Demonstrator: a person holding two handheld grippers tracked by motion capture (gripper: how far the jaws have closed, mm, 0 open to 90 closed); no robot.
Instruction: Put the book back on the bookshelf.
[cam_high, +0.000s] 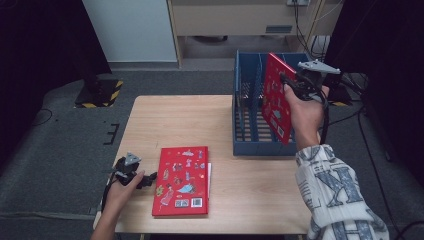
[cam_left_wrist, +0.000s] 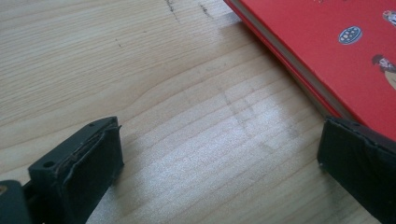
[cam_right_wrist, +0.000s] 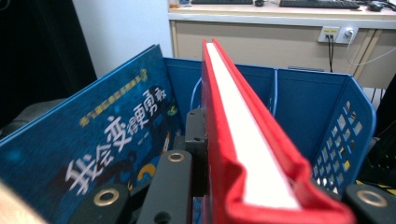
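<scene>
Clamped between the right gripper (cam_high: 290, 85) jaws, a red book (cam_right_wrist: 243, 140) hangs, seemingly above the blue rack (cam_high: 245, 130).

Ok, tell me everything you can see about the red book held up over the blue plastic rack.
The red hardcover book has small cartoon stickers or prints and a barcode on its cover, and white page edges between the two boards. It stands on edge, tilted, above the blue slotted plastic rack. The right gripper is clamped on its upper part. In the right gripper view a blue book leans beside it.
</scene>
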